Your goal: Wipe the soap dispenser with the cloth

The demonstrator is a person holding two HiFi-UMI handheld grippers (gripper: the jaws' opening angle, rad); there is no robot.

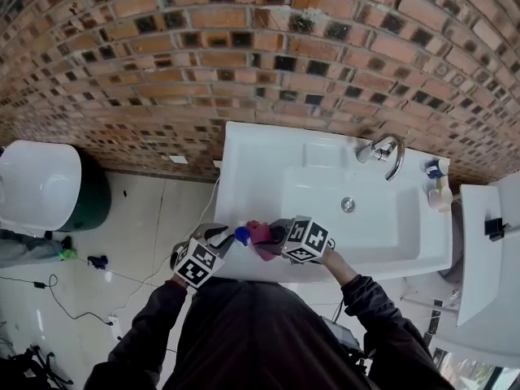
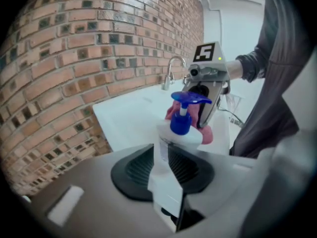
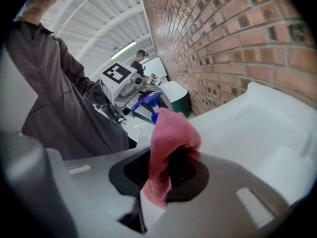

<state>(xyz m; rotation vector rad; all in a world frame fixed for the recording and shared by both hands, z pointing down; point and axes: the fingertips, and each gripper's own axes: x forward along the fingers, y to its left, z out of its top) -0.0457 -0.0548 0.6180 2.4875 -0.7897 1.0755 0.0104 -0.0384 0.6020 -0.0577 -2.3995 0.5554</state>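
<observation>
1. Two grippers meet nose to nose over the front rim of the white sink [image 1: 268,149], right in front of the person.
2. Left gripper [image 1: 223,240] is clamped on the soap dispenser [image 2: 174,139]. The white body is pinched between the jaws, and the blue pump head [image 2: 187,102] sticks out at the far end.
3. Right gripper [image 1: 275,236] has its jaws closed on the pink cloth [image 3: 171,133], with a fold bulging out past the tips.
4. Now the key relation: the dispenser lies dead ahead of the cloth. Its long axis runs along the left gripper's jaws, pump end toward the right gripper. The cloth sits against or just beside the bottle's shoulder under the pump, and I can't tell which.
5. My read: the right hand does the wiping. It is nearest the pump end and would drag the cloth down the body.
6. Both things look to be held up off the glossy basin. The faucet [image 1: 383,150] stands well apart at the far right.
7. Around the sink there is a brick wall [image 1: 244,47] behind it. Pale floor tiles lie to the left, with a white-topped green bin [image 1: 36,181].
</observation>
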